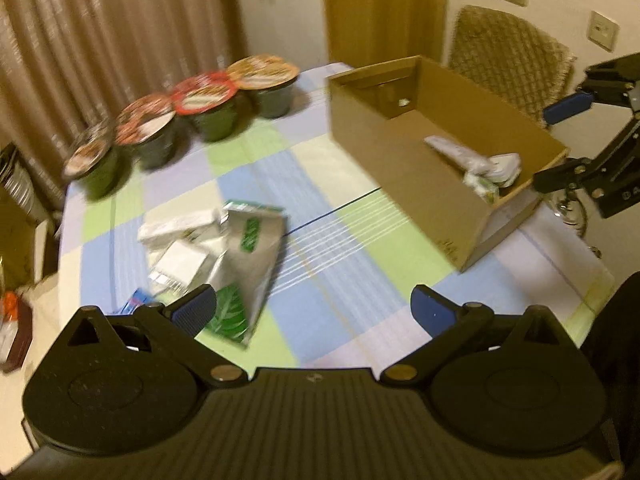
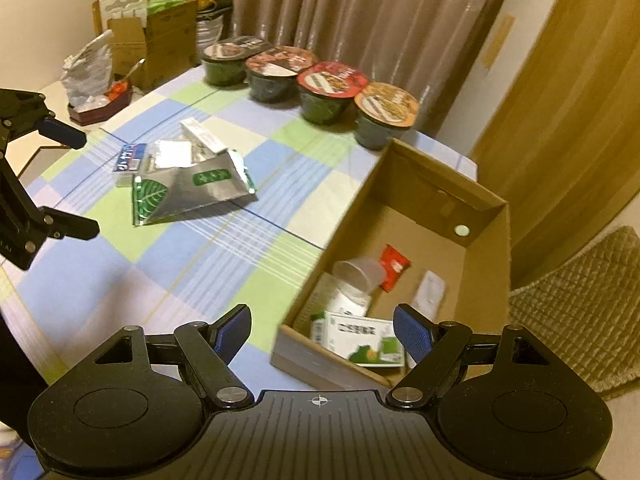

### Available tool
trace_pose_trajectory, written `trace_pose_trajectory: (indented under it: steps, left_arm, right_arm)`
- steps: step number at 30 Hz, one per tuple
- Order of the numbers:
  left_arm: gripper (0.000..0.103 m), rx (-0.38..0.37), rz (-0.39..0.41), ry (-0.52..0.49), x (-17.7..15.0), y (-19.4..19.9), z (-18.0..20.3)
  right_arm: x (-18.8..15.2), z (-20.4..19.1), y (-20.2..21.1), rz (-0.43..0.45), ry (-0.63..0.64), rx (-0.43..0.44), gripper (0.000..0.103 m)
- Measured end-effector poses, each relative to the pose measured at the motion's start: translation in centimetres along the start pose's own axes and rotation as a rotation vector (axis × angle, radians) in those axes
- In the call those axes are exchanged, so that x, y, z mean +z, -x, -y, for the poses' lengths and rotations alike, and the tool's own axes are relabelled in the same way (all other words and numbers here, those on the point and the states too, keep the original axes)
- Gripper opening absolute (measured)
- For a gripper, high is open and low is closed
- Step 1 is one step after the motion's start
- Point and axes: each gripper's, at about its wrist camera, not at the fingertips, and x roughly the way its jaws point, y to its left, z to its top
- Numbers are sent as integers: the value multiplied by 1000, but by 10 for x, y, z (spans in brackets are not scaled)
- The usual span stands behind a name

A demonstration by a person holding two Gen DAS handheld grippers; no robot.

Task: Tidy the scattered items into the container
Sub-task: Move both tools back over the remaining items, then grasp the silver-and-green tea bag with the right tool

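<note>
While the left claw (image 1: 314, 308) hovers spread and empty over the desk (image 1: 328, 264) beside the silver-green pouch (image 1: 248, 248), the right claw (image 2: 322, 328) gapes empty above the cardboard box (image 2: 490, 264).

Print on packets (image 2: 188, 192) and box (image 2: 362, 338) — blurred, unreadable.

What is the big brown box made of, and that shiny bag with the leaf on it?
The box looks like plain matte cardboard: brown, flat walls, folded edges. The leaf bag seems to be metallic foil or foil-coated plastic, since it creases and glints silver; which, I cannot tell.
</note>
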Motion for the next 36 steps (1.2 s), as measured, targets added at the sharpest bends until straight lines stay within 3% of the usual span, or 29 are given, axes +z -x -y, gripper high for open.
trace_pose_trajectory:
  steps: [9, 21, 29, 36]
  left_arm:
    - [102, 78, -23, 79, -33, 16, -54]
    - [102, 121, -50, 119, -60, 11, -102]
    - [102, 125, -67, 152, -63, -12, -131]
    - [102, 122, -80, 151, -59, -39, -153]
  right_arm:
    - [23, -36, -15, 20, -27, 82, 84]
    - [61, -76, -46, 17, -180, 180, 84]
    - [78, -87, -87, -21, -328, 228, 84]
    - [86, -76, -133, -68, -550, 261, 84]
